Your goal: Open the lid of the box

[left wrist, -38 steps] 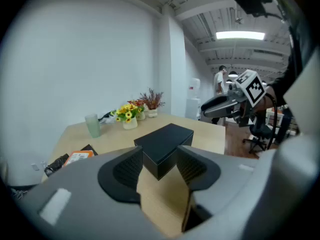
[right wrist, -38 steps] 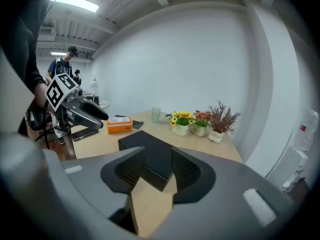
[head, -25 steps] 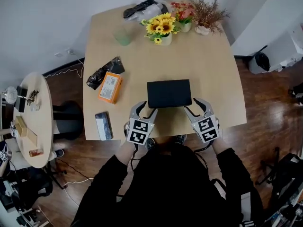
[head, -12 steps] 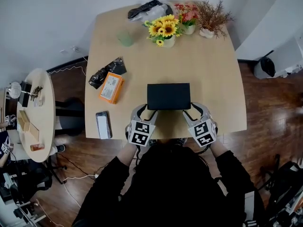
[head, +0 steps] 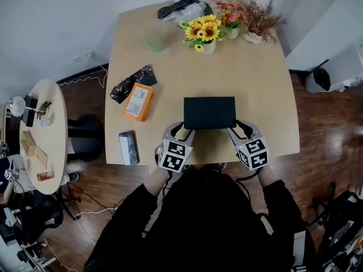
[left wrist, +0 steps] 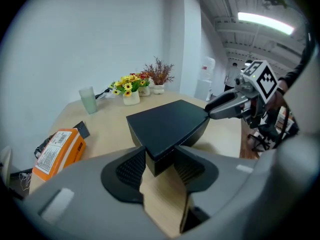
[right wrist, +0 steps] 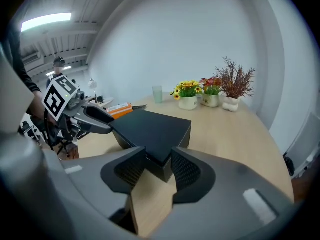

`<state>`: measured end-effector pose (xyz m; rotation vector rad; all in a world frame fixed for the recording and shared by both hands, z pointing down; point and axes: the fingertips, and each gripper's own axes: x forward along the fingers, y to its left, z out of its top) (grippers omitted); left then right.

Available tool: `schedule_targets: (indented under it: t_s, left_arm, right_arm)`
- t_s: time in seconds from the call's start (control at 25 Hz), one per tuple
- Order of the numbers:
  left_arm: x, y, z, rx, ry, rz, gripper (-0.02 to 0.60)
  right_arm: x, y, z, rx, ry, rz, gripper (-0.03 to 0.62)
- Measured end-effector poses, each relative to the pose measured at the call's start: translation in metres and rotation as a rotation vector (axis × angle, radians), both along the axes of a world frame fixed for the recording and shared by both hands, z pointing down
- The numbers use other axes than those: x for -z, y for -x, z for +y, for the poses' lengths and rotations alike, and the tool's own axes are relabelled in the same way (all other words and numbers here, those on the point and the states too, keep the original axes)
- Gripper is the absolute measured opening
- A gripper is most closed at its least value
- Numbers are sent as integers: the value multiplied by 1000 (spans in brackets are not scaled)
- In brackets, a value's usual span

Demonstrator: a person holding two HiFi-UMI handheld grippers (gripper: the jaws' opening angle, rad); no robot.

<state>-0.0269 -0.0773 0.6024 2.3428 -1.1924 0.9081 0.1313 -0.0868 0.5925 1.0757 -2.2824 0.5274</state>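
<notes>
A flat black box (head: 209, 112) with its lid down lies near the front edge of the wooden table (head: 170, 67). My left gripper (head: 182, 131) is at the box's near left corner and my right gripper (head: 238, 128) at its near right corner. In the left gripper view the corner of the box (left wrist: 167, 126) sits wedged between the jaws of the left gripper (left wrist: 159, 165), which are closing, and the pads touch its two sides. The right gripper view shows the same: the right gripper (right wrist: 158, 166) is closing on the other corner of the box (right wrist: 150, 129), pads against it.
An orange packet (head: 139, 101) and a black bag (head: 133, 83) lie left of the box, a small grey box (head: 128, 147) at the table's front left edge. A green cup (head: 154, 41), a sunflower pot (head: 203, 34) and dried plants (head: 261, 18) stand at the back. A round side table (head: 39, 135) stands at left.
Both grippers have moved forward onto the box's near corners, and their jaws have narrowed around them. The box has stayed in place.
</notes>
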Motion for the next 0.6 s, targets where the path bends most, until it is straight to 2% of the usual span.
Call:
schedule_targets:
  t_s: [0.24,0.28,0.32,0.44,0.52,0.6]
  left_arm:
    - [2,0,0,-17,-47,-20,149]
    - [4,-1,1,-24,-56,-19,147]
    - [6,-2,1,-33,-67,-18,147]
    - [12,-8,1,-51,-100,-12,141]
    - [12,-9,1,-47,-96,-5,141]
    - [8,-8,1,-43,-78,-2,141]
  right_arm:
    - [8,-4,-1,-36,-13,-2,107]
    - [13,-2,-1,-25,-29,-4,12]
    - [18,2,0,-2,-43,-10,0]
    - [25,23,4,83,-74,15,0]
    - [31,30,5,104,-124,61,2]
    - [35,26,2,86,-170,98,58]
